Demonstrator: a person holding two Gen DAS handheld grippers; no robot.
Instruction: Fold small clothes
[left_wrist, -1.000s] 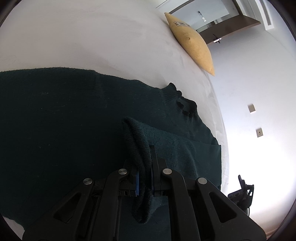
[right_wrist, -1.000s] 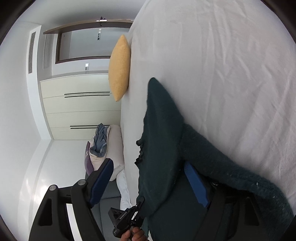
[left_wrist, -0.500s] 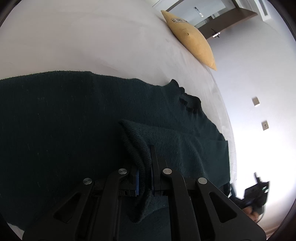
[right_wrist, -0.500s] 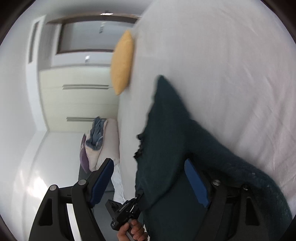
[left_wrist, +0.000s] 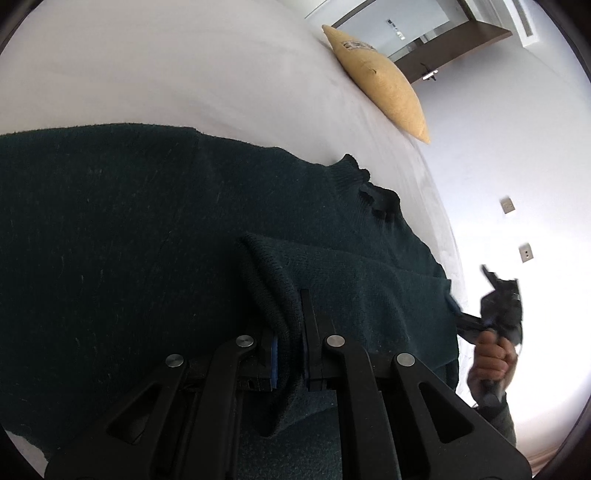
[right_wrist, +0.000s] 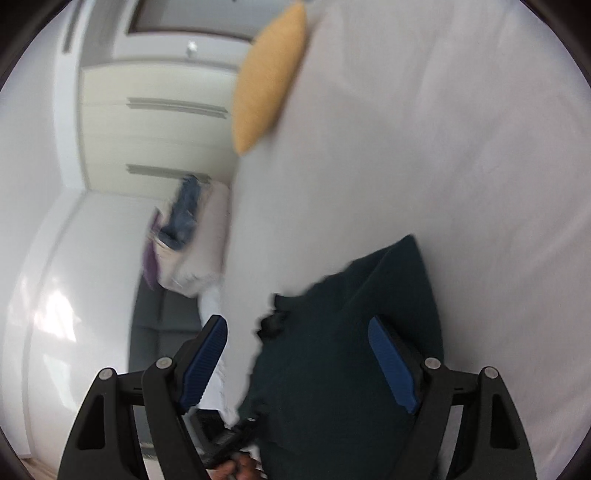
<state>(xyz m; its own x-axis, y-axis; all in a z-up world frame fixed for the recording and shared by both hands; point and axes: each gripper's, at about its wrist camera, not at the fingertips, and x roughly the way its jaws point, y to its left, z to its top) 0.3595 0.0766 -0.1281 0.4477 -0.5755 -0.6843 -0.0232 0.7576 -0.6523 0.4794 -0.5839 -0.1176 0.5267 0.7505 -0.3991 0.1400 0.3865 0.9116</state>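
A dark green knit sweater (left_wrist: 147, 229) lies spread on the white bed (left_wrist: 184, 66). My left gripper (left_wrist: 290, 321) is shut on a fold of the sweater's fabric, pulled over the body of the garment. The collar (left_wrist: 369, 192) lies beyond it. My right gripper (right_wrist: 299, 350) is open with blue pads (right_wrist: 391, 365), hovering above the sweater (right_wrist: 351, 350) near its collar edge, holding nothing. It also shows in the left wrist view (left_wrist: 498, 306), held in a hand at the right.
A yellow pillow (left_wrist: 380, 81) lies at the far end of the bed, also in the right wrist view (right_wrist: 269, 77). A pile of clothes (right_wrist: 184, 210) sits on a seat beside the bed. White wardrobes (right_wrist: 155, 122) stand behind.
My right gripper has let go of the sweater and pulled back off it, its jaws wide. My left gripper keeps its hold on the fold, hardly moved.
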